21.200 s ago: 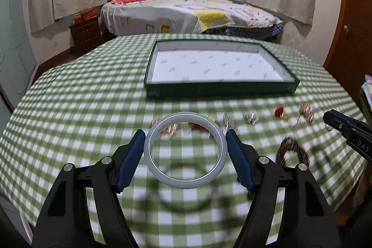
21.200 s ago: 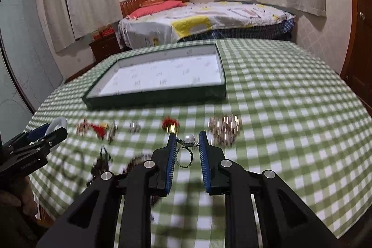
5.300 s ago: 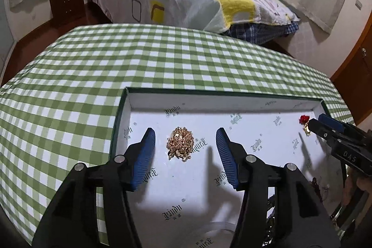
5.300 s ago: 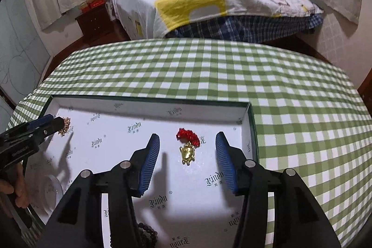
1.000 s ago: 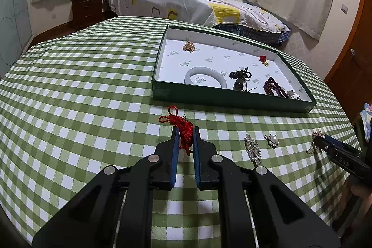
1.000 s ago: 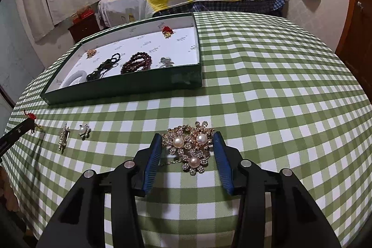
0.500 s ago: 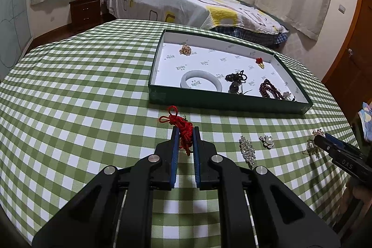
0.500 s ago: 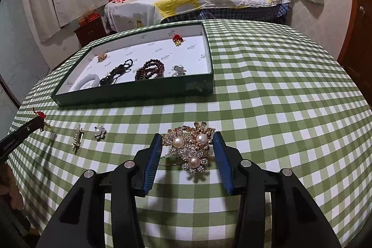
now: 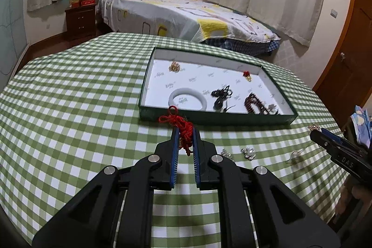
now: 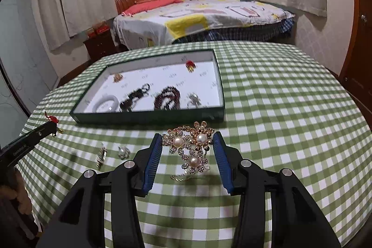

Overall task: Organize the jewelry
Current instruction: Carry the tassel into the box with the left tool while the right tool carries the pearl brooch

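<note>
My left gripper (image 9: 184, 131) is shut on a red knotted cord charm (image 9: 179, 122) and holds it above the tablecloth, just in front of the green tray (image 9: 209, 116). My right gripper (image 10: 187, 135) is shut on a gold pearl flower brooch (image 10: 191, 145), lifted above the cloth in front of the tray (image 10: 148, 118). The tray holds a white bangle (image 9: 187, 99), a dark necklace (image 9: 220, 97), a brown bead bracelet (image 9: 254, 104), a gold piece (image 9: 174, 66) and a red-gold charm (image 9: 247, 74).
A rhinestone pin (image 10: 101, 156) and a small pearl brooch (image 10: 123, 152) lie on the green checked cloth between the two grippers. The round table's edge curves close on both sides. A bed and nightstand stand beyond the table.
Both grippers have risen and moved toward the tray with their pieces still held. The tray looks closer in both views.
</note>
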`<state>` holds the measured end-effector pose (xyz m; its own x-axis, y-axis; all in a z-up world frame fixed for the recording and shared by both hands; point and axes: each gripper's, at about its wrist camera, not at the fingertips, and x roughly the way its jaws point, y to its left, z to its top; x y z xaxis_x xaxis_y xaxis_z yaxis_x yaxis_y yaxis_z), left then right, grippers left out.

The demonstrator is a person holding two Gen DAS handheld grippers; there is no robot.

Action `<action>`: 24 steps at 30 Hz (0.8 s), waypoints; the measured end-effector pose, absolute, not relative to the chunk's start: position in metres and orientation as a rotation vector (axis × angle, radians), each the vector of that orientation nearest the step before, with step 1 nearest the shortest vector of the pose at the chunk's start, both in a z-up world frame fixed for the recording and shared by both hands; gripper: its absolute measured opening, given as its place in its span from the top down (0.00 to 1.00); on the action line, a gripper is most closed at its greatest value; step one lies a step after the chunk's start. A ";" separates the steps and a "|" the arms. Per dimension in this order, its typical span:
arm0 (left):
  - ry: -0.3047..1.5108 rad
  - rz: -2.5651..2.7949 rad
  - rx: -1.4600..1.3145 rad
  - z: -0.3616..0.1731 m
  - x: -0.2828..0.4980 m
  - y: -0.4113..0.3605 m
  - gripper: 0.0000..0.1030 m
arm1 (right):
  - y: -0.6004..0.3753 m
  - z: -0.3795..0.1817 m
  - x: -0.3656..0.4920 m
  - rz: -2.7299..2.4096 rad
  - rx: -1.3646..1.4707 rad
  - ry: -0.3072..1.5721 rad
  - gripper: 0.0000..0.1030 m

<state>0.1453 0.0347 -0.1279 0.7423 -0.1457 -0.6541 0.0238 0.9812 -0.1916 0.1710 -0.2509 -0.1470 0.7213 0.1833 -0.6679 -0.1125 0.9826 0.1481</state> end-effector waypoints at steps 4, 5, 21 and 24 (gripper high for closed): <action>0.705 -0.113 -0.185 -0.115 0.147 0.032 0.89 | -0.248 -0.132 0.173 0.180 0.102 0.707 0.56; 0.697 -0.120 -0.188 -0.110 0.149 0.031 0.89 | -0.247 -0.127 0.174 0.184 0.100 0.695 0.56; 0.574 -0.190 -0.156 -0.060 0.189 0.014 0.89 | -0.227 -0.062 0.221 0.272 0.088 0.527 0.56; 0.561 -0.198 -0.155 -0.056 0.204 0.012 0.89 | -0.225 -0.055 0.235 0.281 0.093 0.508 0.56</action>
